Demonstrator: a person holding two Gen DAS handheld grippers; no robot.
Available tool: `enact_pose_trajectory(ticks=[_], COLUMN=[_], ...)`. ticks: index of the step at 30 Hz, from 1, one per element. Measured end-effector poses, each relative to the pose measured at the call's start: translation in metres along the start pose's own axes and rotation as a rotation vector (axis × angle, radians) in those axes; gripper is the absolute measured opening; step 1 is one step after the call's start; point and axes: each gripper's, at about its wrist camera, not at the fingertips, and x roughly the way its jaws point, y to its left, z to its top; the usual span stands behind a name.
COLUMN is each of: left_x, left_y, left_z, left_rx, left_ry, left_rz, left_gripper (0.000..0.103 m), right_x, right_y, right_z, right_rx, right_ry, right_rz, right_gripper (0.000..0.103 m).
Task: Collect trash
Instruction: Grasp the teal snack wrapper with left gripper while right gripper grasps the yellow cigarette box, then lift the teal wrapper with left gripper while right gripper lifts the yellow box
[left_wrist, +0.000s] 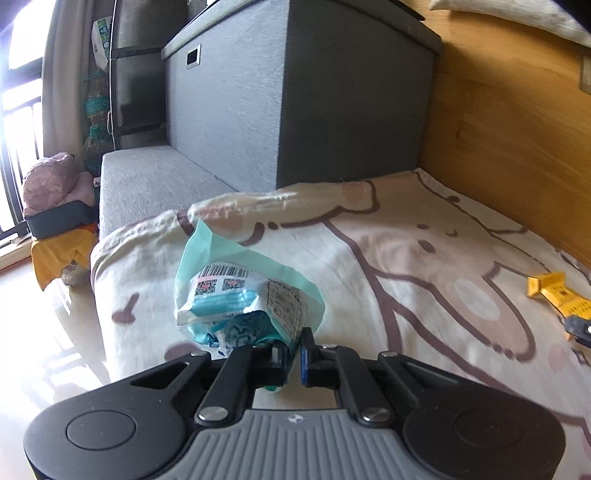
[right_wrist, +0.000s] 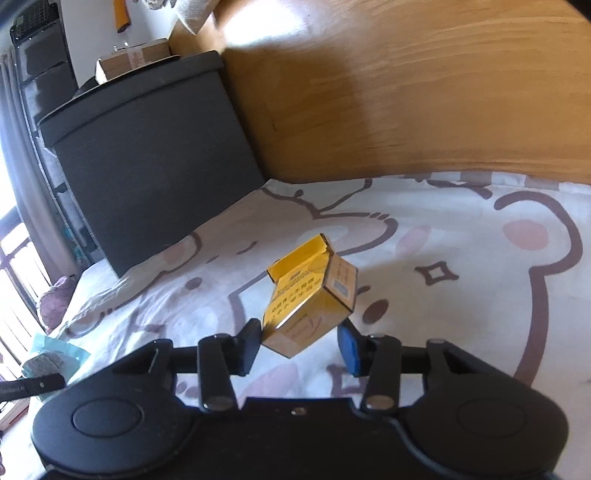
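Left gripper (left_wrist: 294, 352): jaws clenched on the lower edge of the teal wrapper (left_wrist: 243, 291), which stands up from them near the bed's (left_wrist: 424, 258) left edge.
Right gripper (right_wrist: 301, 345): jaws part-way in, yellow carton (right_wrist: 308, 299) between them; left pad touches it, right pad just clear.
Carton: tilted, flap open, mid-bed.

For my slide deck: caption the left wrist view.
Left gripper pinching a teal snack wrapper above the bear-print bedsheet.
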Motion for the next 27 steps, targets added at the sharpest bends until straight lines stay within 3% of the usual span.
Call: enact_pose_trajectory(ticks=[17,27], left_x=[-0.082,-0.139], left_y=[-0.019,-0.031], left_z=[-0.052,-0.086], left_rx=[-0.021,-0.067], left_ry=[0.015,-0.001], left_rz=[-0.096,-0.153], left_gripper=[0.005,0.003], right_x=[-0.090,-0.167], right_y=[-0.002,0.013], right_z=[-0.049,-0.077], right_rx=[0.061,-0.053], right_ry=[0.051,0.113], right_rz=[0.035,0.054], right_gripper=[0.037,0.033])
